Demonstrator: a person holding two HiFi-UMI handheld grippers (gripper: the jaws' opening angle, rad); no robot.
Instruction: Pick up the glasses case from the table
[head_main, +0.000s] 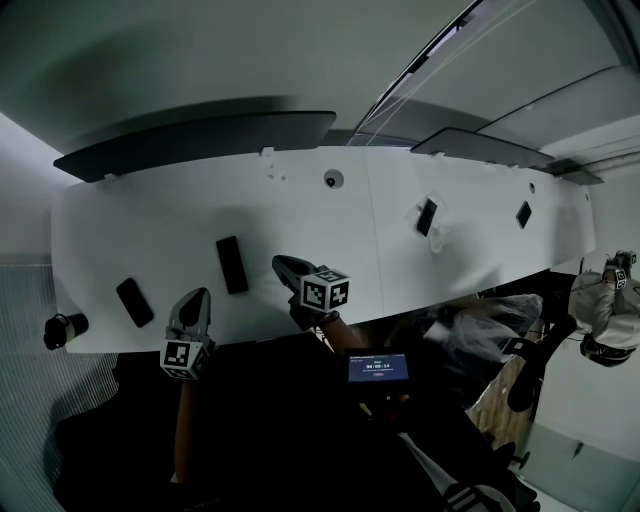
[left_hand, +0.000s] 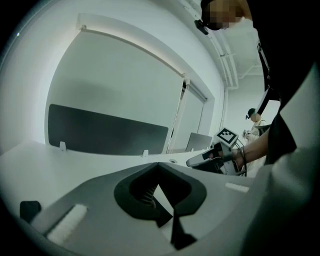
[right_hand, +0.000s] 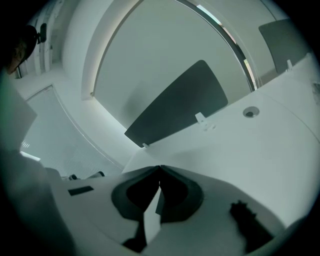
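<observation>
The glasses case (head_main: 231, 265) is located through the head view, flat on the table (head_main: 480, 250) between the left claw (head_main: 196, 294) and right claw (head_main: 281, 263). Both claws are shown closed and empty in the gripper views.

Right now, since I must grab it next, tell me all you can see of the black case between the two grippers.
The black case is a slim rounded oblong, matte, details too small to tell. It lies flat on the white table near its front edge, between the left gripper and right gripper, touched by neither.
</observation>
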